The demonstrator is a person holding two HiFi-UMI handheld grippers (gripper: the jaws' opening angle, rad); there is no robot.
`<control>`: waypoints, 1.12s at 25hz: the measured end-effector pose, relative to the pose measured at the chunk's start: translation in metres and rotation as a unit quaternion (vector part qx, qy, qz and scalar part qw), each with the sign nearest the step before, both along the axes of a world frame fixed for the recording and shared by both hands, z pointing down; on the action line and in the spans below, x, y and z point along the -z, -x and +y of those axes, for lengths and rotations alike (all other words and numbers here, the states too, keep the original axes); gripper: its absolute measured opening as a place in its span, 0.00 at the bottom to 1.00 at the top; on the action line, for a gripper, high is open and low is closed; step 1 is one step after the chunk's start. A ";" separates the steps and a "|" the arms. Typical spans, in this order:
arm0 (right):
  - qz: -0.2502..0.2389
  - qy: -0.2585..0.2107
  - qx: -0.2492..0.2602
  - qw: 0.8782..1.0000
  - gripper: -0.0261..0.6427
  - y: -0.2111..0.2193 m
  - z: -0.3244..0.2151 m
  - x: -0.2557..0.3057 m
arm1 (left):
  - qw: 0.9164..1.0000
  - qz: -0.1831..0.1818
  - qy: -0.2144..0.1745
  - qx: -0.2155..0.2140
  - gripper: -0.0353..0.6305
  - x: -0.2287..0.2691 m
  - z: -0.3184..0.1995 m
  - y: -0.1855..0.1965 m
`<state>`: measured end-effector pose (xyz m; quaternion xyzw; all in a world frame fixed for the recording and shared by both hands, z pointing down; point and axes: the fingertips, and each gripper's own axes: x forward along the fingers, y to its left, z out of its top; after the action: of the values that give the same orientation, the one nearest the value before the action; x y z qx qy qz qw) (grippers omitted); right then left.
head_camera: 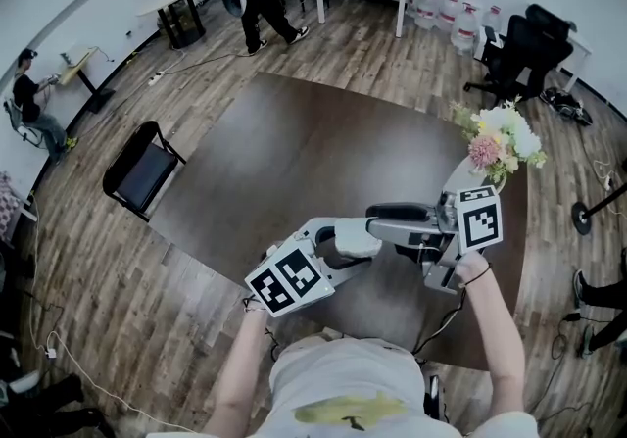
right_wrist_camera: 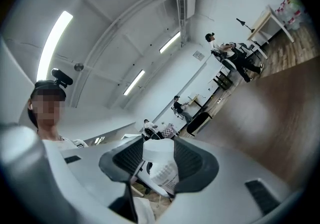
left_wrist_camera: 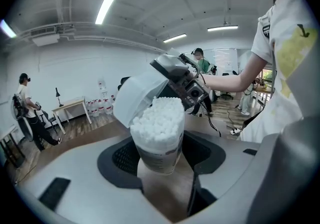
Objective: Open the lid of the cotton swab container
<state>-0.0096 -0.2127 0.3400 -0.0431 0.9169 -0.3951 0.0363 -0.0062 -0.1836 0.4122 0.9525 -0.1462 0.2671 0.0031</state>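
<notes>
**Lifting the lid clear while the tub is being braced**

The left tongs [left_wrist_camera: 159, 157] are gripping the cotton swab container [left_wrist_camera: 159, 144] round its lower body. Their jaws are standing wide only because the tub is wide, and the pads are pressing on both sides of it. The right tongs [right_wrist_camera: 159, 164] are clamping the white lid [left_wrist_camera: 136, 98], again at a wide spread with the pads on the cap. The container is not resting on anything. It is being held in the air between the two tongs, above the near edge of the dark desk [head_camera: 294, 162].

The lid is already tilting up and away to one side, and the packed cotton swabs [left_wrist_camera: 159, 117] are showing above the rim. One edge of the lid is sitting just beside the rim, and I cannot tell whether a hinge is joining them there.

The step in hand seems to be finishing the opening, and it looks nearly done. To do it well:

- The left tongs should be holding the tub upright and firm, since the swabs are standing proud of the rim and could spill if it tips.
- The right tongs should be rolling the lid round its near edge rather than pulling it straight off, in case it is hinged.
- The squeeze on the lid should be light, because thin plastic may be flexing and could slip free.
</notes>
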 end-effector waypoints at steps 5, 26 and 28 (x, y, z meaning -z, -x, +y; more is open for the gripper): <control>-0.013 0.016 0.002 1.000 0.34 -0.001 -0.003 0.000 | 1.000 0.006 0.004 -0.001 0.45 0.000 -0.001 -0.001; 0.099 -0.150 -0.196 0.964 0.08 -0.058 -0.029 -0.028 | 0.977 0.062 0.041 0.199 0.45 -0.021 -0.048 0.047; 0.121 -0.171 -0.215 0.954 0.07 -0.062 -0.030 -0.031 | 0.971 0.071 0.035 0.224 0.45 -0.020 -0.053 0.055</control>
<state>0.0522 -0.2424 0.3713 -0.2803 0.9371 -0.2075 0.0157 -0.0612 -0.2371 0.4317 0.9113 -0.3458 0.1962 0.1071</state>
